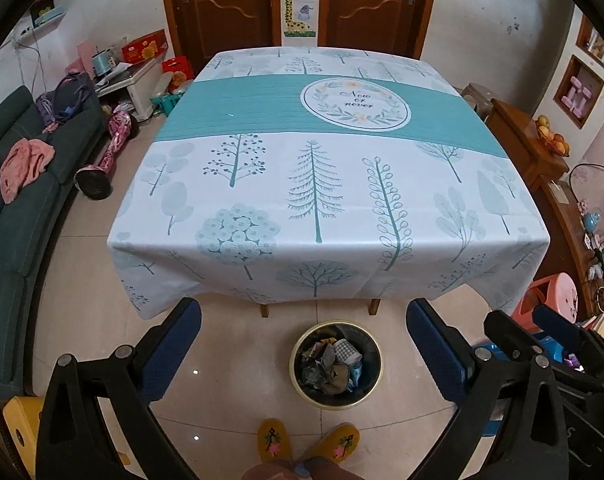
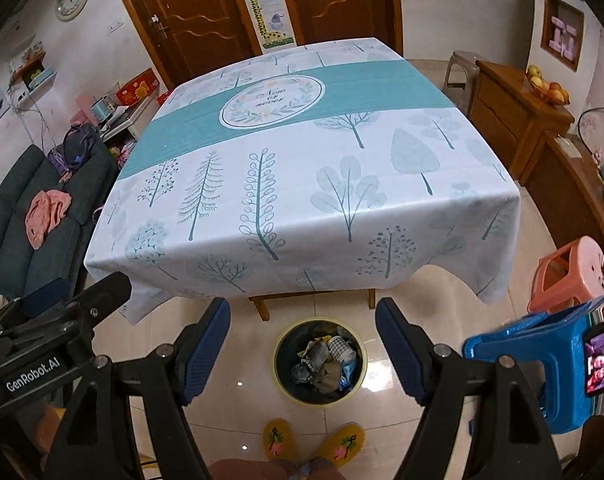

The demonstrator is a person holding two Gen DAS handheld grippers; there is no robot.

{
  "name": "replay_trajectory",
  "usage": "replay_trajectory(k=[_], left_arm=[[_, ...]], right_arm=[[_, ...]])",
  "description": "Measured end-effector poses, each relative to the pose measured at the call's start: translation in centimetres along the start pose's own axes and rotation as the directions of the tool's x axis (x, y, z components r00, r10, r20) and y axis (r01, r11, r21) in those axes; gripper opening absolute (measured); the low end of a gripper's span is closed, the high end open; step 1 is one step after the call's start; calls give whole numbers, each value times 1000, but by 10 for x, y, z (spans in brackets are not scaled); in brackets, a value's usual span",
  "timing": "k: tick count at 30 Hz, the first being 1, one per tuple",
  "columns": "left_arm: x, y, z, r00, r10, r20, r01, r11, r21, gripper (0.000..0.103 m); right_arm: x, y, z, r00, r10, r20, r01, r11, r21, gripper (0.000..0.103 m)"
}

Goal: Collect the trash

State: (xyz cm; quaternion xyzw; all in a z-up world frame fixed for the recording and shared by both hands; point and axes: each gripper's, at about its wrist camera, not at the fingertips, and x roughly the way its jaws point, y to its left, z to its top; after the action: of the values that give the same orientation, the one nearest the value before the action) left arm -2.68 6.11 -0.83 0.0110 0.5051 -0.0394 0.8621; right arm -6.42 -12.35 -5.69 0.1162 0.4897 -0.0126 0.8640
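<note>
Hovering with both my left gripper (image 1: 303, 344) and right gripper (image 2: 302, 344) spread empty, I see a tree-print tablecloth (image 1: 309, 184), tiled floor (image 1: 238, 360) and a bin (image 1: 335, 366) of seemingly crumpled trash (image 1: 329, 364).

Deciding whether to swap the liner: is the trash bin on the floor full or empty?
Partly full. The trash bin stands upright before the table, and crumpled wrappers and paper cover its bottom, below the rim. How deep the pile goes cannot be told.

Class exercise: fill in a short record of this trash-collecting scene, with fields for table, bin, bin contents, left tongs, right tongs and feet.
table: tablecloth with tree print, nothing visible on it
bin: round bin on the floor before the table
bin contents: crumpled trash
left tongs: left tongs open, empty
right tongs: right tongs open, empty
feet: yellow slippers near the bin
</note>
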Motion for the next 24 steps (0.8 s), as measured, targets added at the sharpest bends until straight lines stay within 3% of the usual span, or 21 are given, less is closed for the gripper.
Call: replay_trajectory(k=[24], left_arm=[[10, -5, 8, 1000, 24, -6, -24, 1000, 6, 102]], right_arm=[[3, 3, 18, 1000, -15, 21, 16, 999, -30, 76]])
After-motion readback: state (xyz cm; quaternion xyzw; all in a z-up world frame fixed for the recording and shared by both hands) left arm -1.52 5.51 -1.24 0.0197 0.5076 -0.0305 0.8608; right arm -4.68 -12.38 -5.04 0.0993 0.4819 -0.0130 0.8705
